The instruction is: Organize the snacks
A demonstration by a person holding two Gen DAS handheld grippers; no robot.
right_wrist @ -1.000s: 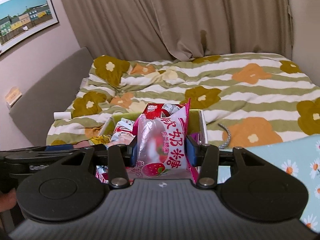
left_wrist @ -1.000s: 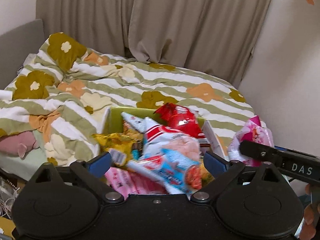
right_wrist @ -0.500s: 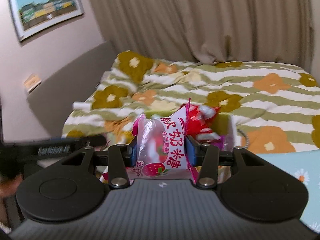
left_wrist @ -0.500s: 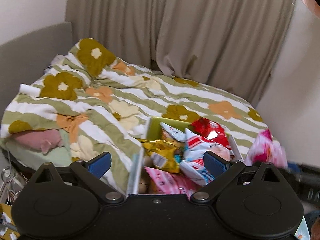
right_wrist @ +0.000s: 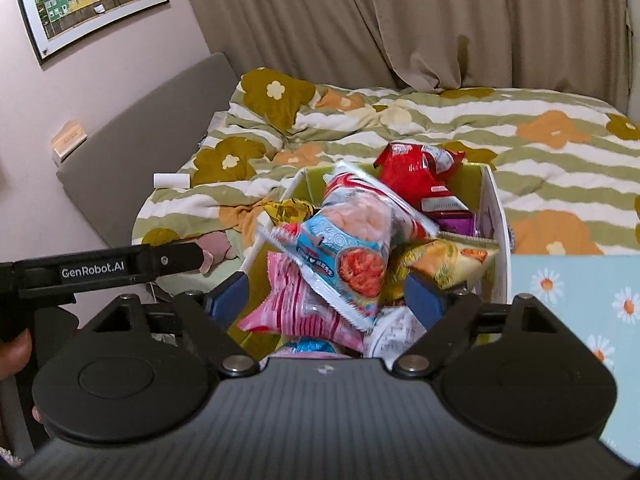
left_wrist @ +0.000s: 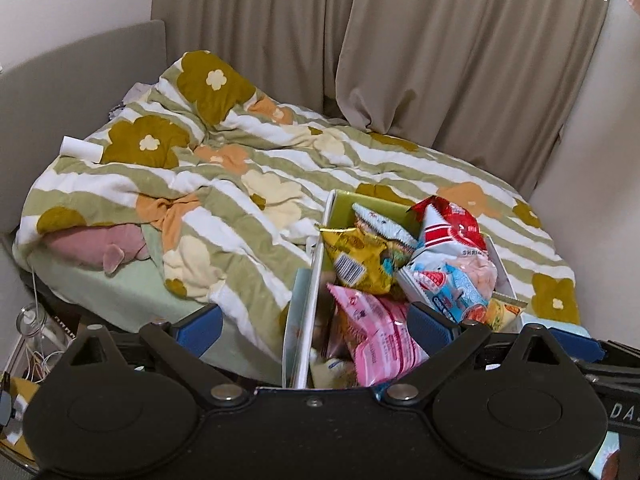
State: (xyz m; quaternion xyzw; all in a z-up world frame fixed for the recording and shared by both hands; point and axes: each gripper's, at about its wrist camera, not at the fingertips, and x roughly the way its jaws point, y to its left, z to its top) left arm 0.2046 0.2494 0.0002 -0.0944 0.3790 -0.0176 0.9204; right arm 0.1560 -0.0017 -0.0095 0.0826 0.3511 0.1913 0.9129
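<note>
A white box with a green inside point(right_wrist: 494, 208) stands on the bed, heaped with snack bags. On top lie a blue and red shrimp-chip bag point(right_wrist: 348, 240), a red bag point(right_wrist: 416, 172), a pink bag point(right_wrist: 296, 304) and a yellow bag point(right_wrist: 448, 260). My right gripper point(right_wrist: 326, 300) is open and empty, just above the near end of the box. My left gripper point(left_wrist: 314, 326) is open and empty over the box's left wall point(left_wrist: 316, 276). There I see the shrimp-chip bag point(left_wrist: 452, 276), a pink bag point(left_wrist: 376, 332) and a yellow bag point(left_wrist: 360, 260).
The bed has a striped flower quilt point(left_wrist: 248, 184) with a pink plush toy point(left_wrist: 100, 244) at its left edge. A blue daisy-print surface point(right_wrist: 576, 300) lies right of the box. A grey headboard point(right_wrist: 140, 132), beige curtains and a framed picture point(right_wrist: 92, 0) stand behind.
My right gripper has opened and let go of the pink strawberry candy bag; it now hangs empty over the box. My left gripper has swung left, so the box sits to its right.
</note>
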